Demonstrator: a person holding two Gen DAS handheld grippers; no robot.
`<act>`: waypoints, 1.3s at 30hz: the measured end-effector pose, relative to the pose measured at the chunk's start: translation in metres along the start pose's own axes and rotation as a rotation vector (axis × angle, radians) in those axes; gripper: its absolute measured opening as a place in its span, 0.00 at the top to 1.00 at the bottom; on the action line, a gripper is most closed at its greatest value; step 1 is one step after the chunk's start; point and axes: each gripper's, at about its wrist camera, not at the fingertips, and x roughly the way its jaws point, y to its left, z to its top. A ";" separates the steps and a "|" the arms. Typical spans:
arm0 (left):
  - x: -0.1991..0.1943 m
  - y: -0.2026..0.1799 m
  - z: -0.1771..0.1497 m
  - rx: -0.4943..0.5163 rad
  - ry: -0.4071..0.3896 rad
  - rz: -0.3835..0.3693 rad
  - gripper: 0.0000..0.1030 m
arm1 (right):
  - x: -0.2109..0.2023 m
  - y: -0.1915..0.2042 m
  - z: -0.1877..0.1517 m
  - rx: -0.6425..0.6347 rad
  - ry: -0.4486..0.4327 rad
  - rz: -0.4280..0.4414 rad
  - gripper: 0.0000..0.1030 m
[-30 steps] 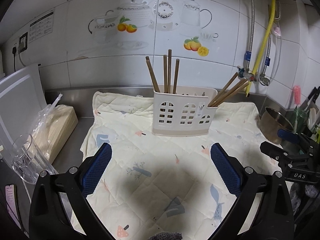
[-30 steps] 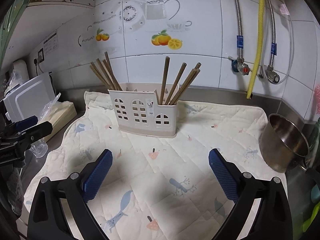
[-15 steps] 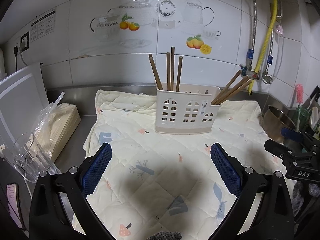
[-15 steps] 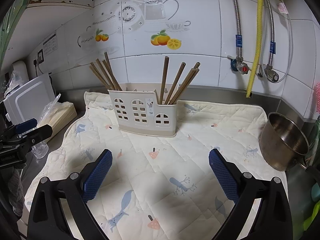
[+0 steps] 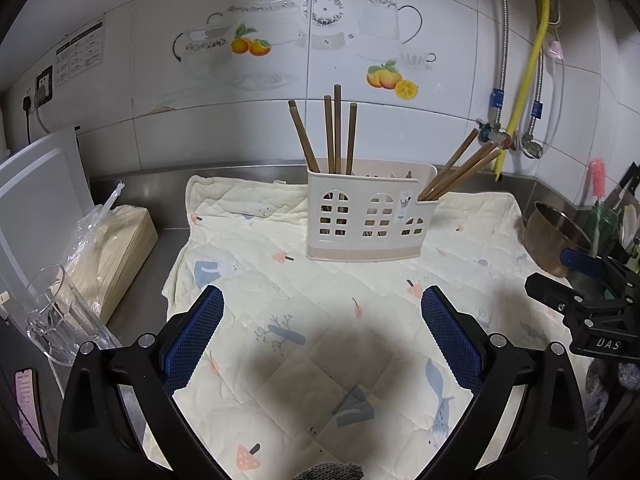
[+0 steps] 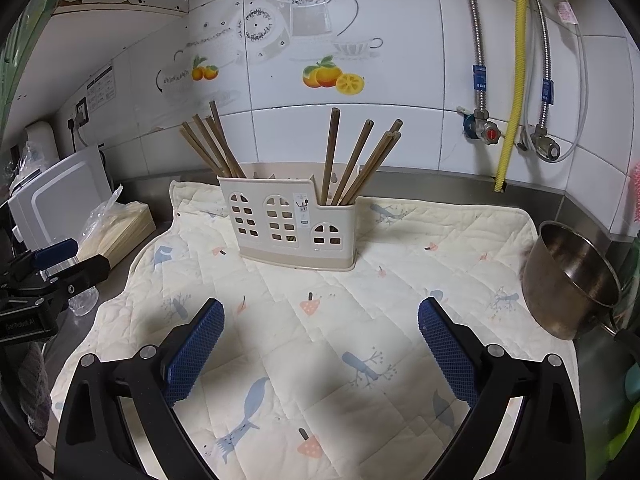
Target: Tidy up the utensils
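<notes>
Left gripper (image 5: 322, 320): fingers spread wide, empty, above the quilted mat (image 5: 280, 300).
Right gripper (image 6: 320, 322): fingers also wide apart, holding nothing.
Utensil holder (image 5: 366, 220): upright at the mat's far middle.
Chopsticks: one bunch (image 5: 334, 136) in its left compartment, another (image 5: 460, 170) leaning out right.
Metal bowl (image 6: 572, 280): off the mat's right edge.

left gripper (image 5: 322, 300): black frame | blue textured pads | silver screws
</notes>
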 end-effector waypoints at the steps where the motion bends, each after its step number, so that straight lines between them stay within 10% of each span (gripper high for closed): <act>1: 0.000 0.000 0.000 0.000 -0.001 0.000 0.05 | 0.000 0.000 0.000 -0.001 0.000 0.001 0.08; 39: 0.001 -0.002 -0.005 0.001 0.014 -0.007 0.05 | 0.003 0.005 -0.005 -0.005 0.012 0.008 0.08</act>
